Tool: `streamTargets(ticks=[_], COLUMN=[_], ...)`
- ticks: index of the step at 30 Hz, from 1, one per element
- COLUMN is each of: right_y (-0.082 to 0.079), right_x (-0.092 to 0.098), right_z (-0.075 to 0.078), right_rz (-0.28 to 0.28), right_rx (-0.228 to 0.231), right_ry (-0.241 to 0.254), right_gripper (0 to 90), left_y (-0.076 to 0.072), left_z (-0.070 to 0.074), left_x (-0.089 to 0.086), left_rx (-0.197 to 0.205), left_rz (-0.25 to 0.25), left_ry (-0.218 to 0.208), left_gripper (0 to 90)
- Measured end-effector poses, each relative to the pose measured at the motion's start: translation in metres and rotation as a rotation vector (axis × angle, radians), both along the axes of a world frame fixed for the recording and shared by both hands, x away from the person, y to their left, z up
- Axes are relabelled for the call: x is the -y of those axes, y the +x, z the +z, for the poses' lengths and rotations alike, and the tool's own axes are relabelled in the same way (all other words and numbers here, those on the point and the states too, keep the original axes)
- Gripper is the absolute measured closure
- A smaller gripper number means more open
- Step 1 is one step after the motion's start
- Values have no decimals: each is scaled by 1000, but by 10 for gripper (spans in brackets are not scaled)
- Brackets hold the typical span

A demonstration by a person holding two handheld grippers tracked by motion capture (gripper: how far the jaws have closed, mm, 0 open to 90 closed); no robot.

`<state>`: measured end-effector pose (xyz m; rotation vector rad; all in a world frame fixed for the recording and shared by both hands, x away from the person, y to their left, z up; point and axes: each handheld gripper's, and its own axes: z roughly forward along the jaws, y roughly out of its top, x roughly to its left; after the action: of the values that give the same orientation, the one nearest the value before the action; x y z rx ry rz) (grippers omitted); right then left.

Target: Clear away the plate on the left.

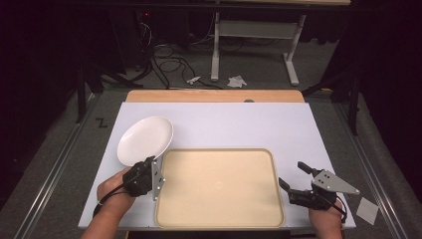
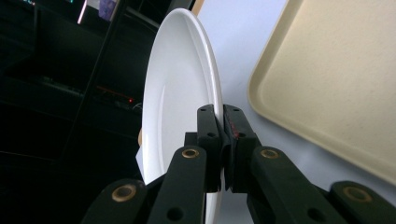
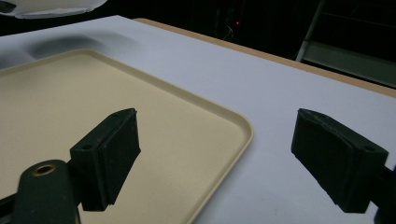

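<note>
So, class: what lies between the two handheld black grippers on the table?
The high view shows the beige rectangular tray, empty, between the left gripper, clamped on the white round plate, and the open right gripper.

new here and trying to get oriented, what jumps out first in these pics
The white plate stands out first: the left gripper is shut on its rim and holds it lifted and tilted over the table's left side, beside the tray. Next comes the big beige tray, bare, at the table's near middle. The right gripper is open just off the tray's right edge.
</note>
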<state>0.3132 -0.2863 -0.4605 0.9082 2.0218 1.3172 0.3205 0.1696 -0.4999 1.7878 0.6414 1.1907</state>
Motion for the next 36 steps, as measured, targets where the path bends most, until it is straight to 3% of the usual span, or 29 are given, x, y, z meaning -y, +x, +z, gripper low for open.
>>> streamTargets(ticks=[6, 17, 24, 36], right_y=[-1, -1, -1, -1], right_x=[0, 0, 0, -1], right_z=[1, 0, 0, 0], right_rz=[-4, -5, -4, -3], right_rx=[1, 2, -1, -3], right_ry=[0, 3, -3, -5], right_gripper=[162, 162, 162, 162], left_y=[-12, -35, -47, -60], left_z=[4, 12, 15, 14], left_x=[11, 43, 67, 100], left_rx=[14, 54, 74, 72], left_rz=[-36, -151, -234, -339], left_ry=[-1, 24, 18, 23], left_gripper=[871, 869, 868, 869])
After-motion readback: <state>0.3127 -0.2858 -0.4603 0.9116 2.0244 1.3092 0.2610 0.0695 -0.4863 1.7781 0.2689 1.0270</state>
